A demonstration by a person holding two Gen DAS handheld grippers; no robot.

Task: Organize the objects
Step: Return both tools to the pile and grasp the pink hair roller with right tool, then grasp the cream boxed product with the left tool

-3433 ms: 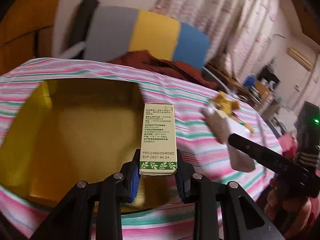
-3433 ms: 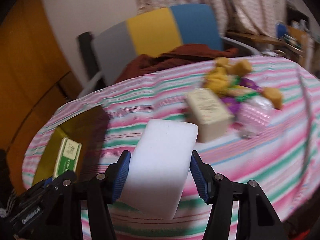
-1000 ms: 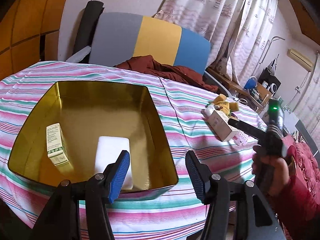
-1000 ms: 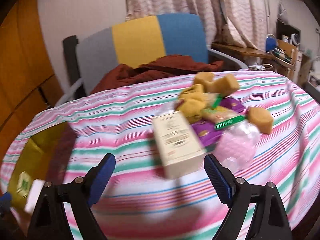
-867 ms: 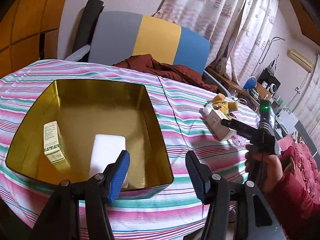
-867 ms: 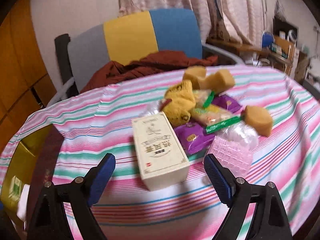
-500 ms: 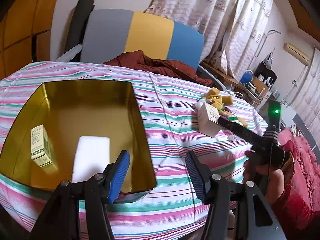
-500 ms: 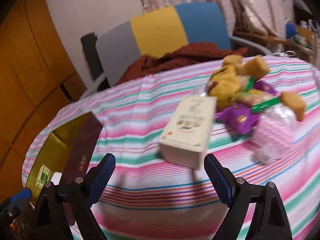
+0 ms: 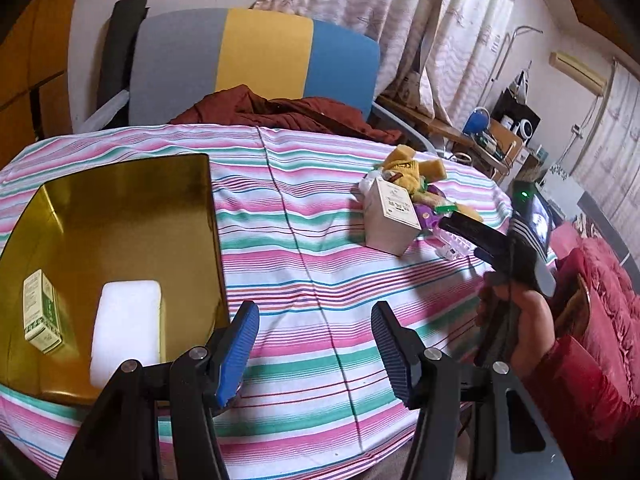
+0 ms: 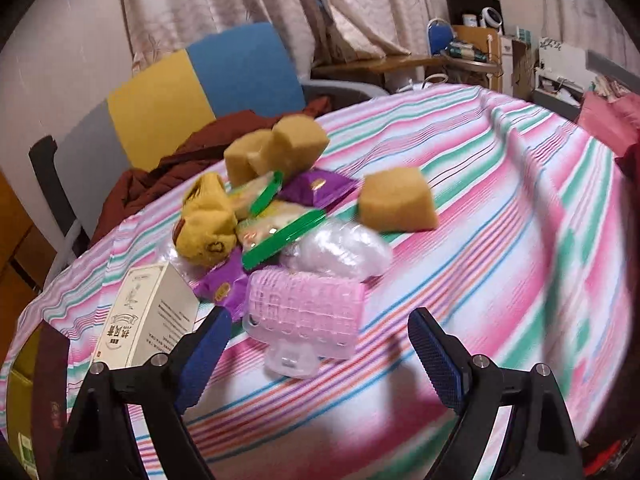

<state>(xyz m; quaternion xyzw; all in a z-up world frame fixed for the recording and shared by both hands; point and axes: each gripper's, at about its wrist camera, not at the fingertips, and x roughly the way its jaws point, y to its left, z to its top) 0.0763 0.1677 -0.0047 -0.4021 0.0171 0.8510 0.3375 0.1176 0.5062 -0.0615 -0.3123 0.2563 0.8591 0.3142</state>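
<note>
A gold tin on the striped cloth holds a small green-and-cream box and a white block. My left gripper is open and empty over the cloth just right of the tin. A cream carton lies by a heap of yellow sponges, purple packets, a yellow plush and a pink ribbed holder. My right gripper is open and empty, with the pink holder lying just ahead of its fingers. In the left wrist view a hand holds the right gripper beside the heap.
A grey, yellow and blue chair with a dark red garment stands behind the table. The cloth drops off at the table's near edge. A cluttered desk and curtains fill the back.
The left gripper has slid right, away from the tin. The right gripper has swung right and rolled; the pink holder now lies between its fingers where the cream carton did.
</note>
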